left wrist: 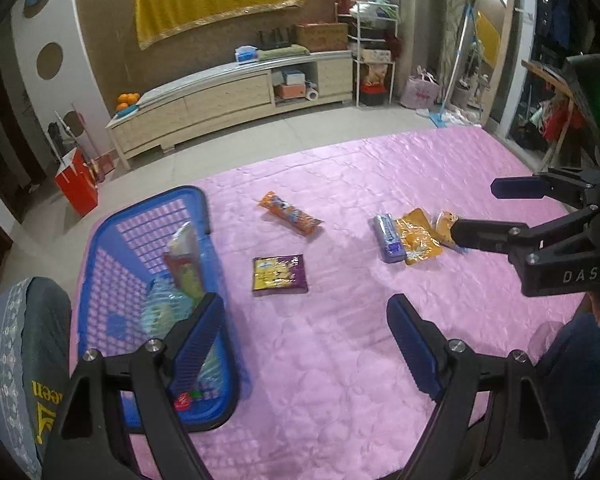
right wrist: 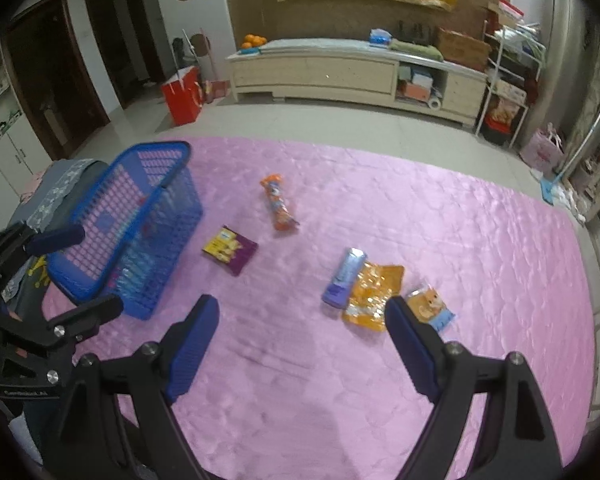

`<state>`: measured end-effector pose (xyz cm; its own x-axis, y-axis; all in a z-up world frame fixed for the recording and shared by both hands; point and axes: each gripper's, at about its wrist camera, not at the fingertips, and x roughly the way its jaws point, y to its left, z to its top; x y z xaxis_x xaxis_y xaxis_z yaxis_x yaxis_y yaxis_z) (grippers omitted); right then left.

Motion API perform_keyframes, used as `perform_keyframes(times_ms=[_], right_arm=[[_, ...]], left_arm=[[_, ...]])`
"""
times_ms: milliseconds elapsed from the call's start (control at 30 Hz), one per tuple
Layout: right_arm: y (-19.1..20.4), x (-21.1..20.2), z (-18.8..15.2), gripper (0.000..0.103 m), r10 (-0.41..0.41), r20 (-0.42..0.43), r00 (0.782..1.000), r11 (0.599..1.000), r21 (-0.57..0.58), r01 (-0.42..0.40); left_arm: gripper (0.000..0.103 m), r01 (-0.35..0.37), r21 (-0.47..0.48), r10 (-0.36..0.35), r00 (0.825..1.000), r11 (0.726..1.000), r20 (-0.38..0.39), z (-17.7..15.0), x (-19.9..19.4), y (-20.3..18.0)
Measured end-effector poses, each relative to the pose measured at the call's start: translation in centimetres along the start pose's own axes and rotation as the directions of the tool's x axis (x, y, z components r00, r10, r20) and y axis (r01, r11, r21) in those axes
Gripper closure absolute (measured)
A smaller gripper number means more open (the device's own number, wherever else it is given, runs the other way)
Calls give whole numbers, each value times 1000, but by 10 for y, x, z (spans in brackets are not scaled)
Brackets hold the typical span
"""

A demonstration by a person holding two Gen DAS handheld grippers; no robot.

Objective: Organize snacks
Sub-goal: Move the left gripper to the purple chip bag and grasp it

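Five snacks lie on the pink cover [right wrist: 460, 240]; blue basket [right wrist: 100, 280] at nine o'clock. Right gripper [right wrist: 302, 344], fingers spread and empty, is nearest the orange pack [right wrist: 374, 292] at one o'clock; left gripper [left wrist: 306, 340] spread by the basket.

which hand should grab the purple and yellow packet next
Left. The left hand-held gripper is open beside the blue basket, with the purple and yellow packet just ahead. The right hand-held gripper faces the orange packets.

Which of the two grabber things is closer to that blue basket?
Left. The left gripper hangs right at the basket, one finger over its near corner. The right gripper is out over the pink cloth, off to the basket's right, by the loose snacks.
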<state>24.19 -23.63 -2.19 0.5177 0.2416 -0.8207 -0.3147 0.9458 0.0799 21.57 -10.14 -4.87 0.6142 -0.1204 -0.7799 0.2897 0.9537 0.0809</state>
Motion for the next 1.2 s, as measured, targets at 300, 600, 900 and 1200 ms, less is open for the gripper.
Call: perform_keyframes(times_ms=[300,600,900,1200], right_arm=[[-32,45,-15,15,-15,-37,999,998,59,17],[-49,85,0,15,-128,-35,991,986,103,131],[-53,134,-4,15,-180,-54,982,983,37,182],[-48,137,-2,15,-133,-68,989,990,38,136]], left_arm=[[21,-41,-17,40,997,999,-63,9,58,-17],[21,-110,-42,107,992,993,-70,21,122,-18],[21,-145,-51,136,979,988,-149,22,184,-7],[21,-177,4,174,963,984,-206,18,218,3]])
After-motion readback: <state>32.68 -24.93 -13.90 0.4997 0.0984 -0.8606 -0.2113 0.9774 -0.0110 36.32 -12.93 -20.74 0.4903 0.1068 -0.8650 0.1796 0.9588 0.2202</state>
